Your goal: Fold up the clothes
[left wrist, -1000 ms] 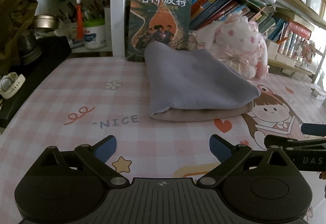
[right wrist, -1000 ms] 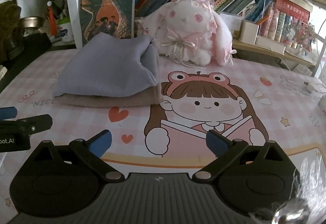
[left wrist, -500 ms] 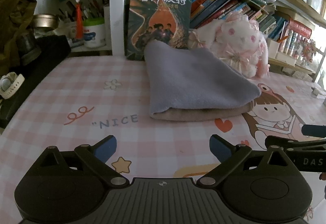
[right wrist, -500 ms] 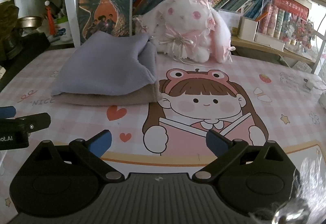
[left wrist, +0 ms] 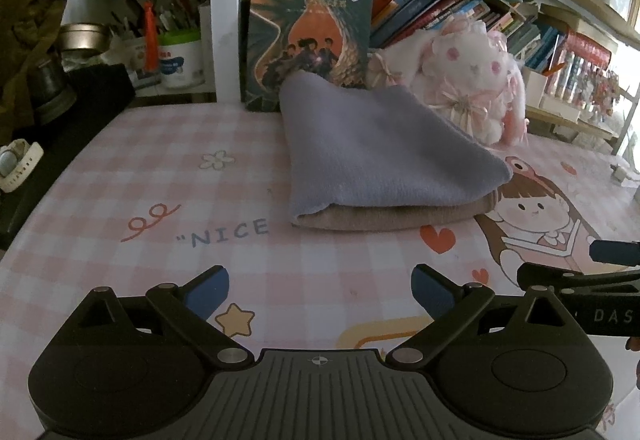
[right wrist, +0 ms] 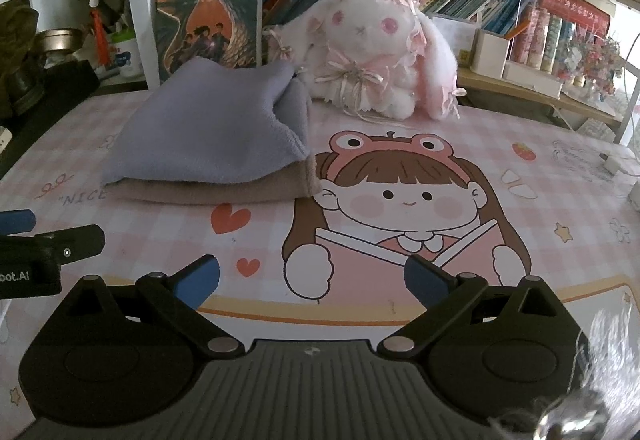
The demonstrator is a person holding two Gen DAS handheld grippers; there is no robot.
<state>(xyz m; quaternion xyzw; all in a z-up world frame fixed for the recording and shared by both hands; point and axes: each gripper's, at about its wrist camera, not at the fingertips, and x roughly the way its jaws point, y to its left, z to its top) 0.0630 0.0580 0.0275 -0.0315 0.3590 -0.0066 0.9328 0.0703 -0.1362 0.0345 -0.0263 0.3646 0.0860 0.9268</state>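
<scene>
Clothes, folded, lavender over tan, lie on mat well ahead of both empty, wide-spread grippers: left gripper, right gripper.

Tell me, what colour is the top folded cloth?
Pale lavender-grey folded cloth, lying on a beige one; clearest in the right wrist view.

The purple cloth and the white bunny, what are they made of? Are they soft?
The purple cloth looks like soft fleece: matte, with a fuzzy nap along its edge. It lies folded on a tan cloth of similar look. The white bunny seems to be fluffy plush with ribbon bows.
</scene>
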